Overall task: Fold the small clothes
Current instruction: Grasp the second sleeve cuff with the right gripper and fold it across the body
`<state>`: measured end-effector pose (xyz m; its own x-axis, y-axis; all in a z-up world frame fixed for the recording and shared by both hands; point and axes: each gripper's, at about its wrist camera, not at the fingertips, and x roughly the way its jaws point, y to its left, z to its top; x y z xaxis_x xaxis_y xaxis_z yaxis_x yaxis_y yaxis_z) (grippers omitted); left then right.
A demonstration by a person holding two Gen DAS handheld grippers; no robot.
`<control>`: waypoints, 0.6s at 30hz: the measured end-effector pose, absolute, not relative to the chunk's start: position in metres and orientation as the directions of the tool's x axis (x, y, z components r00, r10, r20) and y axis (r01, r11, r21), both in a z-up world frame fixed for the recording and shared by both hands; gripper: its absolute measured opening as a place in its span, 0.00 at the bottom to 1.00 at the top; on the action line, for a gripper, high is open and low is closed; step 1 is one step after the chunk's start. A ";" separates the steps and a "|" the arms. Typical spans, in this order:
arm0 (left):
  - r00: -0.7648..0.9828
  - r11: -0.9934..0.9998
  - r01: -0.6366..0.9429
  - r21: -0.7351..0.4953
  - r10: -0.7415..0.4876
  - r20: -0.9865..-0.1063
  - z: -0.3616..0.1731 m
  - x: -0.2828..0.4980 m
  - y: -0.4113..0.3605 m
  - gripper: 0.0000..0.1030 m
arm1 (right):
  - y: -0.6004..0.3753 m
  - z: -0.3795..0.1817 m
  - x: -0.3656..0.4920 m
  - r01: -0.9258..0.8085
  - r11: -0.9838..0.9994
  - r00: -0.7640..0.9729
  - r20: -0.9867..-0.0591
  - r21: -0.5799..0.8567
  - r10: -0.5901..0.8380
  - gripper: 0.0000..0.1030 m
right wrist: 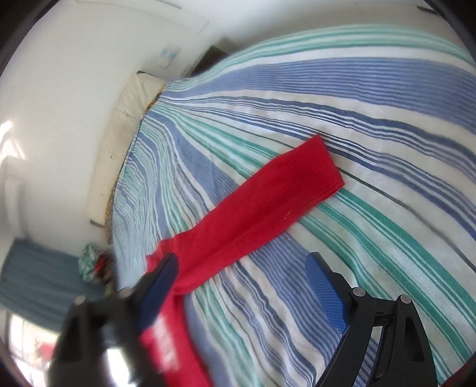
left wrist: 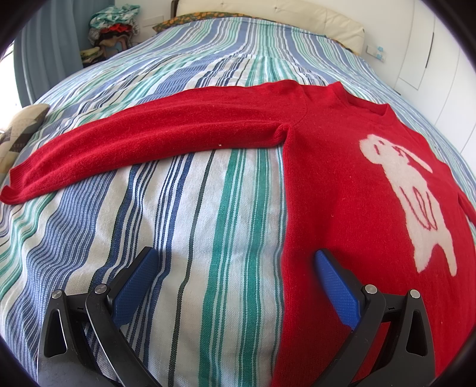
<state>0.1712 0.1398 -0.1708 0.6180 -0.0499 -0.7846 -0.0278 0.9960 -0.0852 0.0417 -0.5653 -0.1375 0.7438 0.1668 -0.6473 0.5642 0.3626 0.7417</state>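
2 views, 1 garment: red sweater (left wrist: 321, 166) laid flat, front up, on a striped bedspread (left wrist: 193, 238).

Left wrist view
Sweater position: body to the right, 1 sleeve (left wrist: 148, 143) stretched out straight to the left, cuff at far left.
Motif: white animal figure (left wrist: 410, 193) knitted on the chest, facing up.
Left gripper (left wrist: 235, 265): jaws wide apart, nothing between the pads; it hangs over the sweater's side edge, 1 blue pad (left wrist: 336, 288) above red knit, the other above bare bedspread.
Why so held: my reading, it straddles the side seam ready to pinch it for a lengthwise fold.
Background: clothes pile (left wrist: 114, 26) at the far corner, cream headboard (left wrist: 267, 12) behind.

Right wrist view
Image quality: blurred, tilted; left finger smeared.
Other sleeve (right wrist: 267, 205): lies straight and flat across the stripes, ribbed cuff (right wrist: 321, 169) at the far end.
Right gripper (right wrist: 241, 268): jaws spread wide, holding nothing; the sleeve's shoulder end passes near the blurred finger, contact cannot be told.
Why so laid: both sleeves spread out gives a flat start; folding not yet begun, I judge.
Next need: likely grasp at cuff or shoulder to bring the sleeve across the body.
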 end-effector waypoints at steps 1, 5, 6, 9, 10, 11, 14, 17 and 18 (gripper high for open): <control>0.618 0.996 -0.028 -0.085 -0.050 -0.785 -0.171 0.171 0.140 1.00 | -0.575 -0.156 0.046 0.600 0.306 0.726 -0.664 0.739 0.179 0.81; 0.618 0.996 -0.028 -0.085 -0.050 -0.785 -0.171 0.171 0.140 1.00 | -0.598 -0.178 0.055 0.605 0.212 0.777 -0.627 0.767 0.050 0.74; 0.618 0.996 -0.028 -0.085 -0.050 -0.784 -0.171 0.171 0.140 1.00 | -0.599 -0.178 0.061 0.601 0.218 0.783 -0.622 0.769 0.033 0.72; 0.618 0.996 -0.028 -0.085 -0.050 -0.784 -0.171 0.171 0.140 1.00 | -0.597 -0.177 0.089 0.637 0.282 0.733 -0.677 0.717 0.067 0.05; 0.618 0.996 -0.028 -0.085 -0.050 -0.784 -0.171 0.171 0.140 1.00 | -0.597 -0.170 0.095 0.667 0.310 0.703 -0.710 0.678 0.041 0.05; 0.618 0.996 -0.028 -0.085 -0.050 -0.784 -0.171 0.171 0.140 1.00 | -0.596 -0.156 0.099 0.670 0.345 0.700 -0.714 0.657 0.001 0.05; 0.618 0.996 -0.028 -0.085 -0.050 -0.785 -0.171 0.171 0.140 1.00 | -0.578 -0.089 0.132 0.630 0.576 0.695 -0.709 0.521 -0.118 0.05; 0.618 0.996 -0.028 -0.085 -0.050 -0.784 -0.171 0.171 0.140 1.00 | -0.523 -0.015 0.181 0.483 0.825 0.720 -0.669 0.292 -0.185 0.05; 0.618 0.996 -0.028 -0.085 -0.050 -0.784 -0.171 0.171 0.140 1.00 | -0.502 0.004 0.198 0.414 0.875 0.740 -0.652 0.252 -0.162 0.05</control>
<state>0.1712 0.1398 -0.1711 0.6184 -0.0497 -0.7843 -0.0278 0.9960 -0.0851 0.1976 -0.5024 0.0038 0.7403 -0.1624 -0.6524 0.4140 0.8747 0.2521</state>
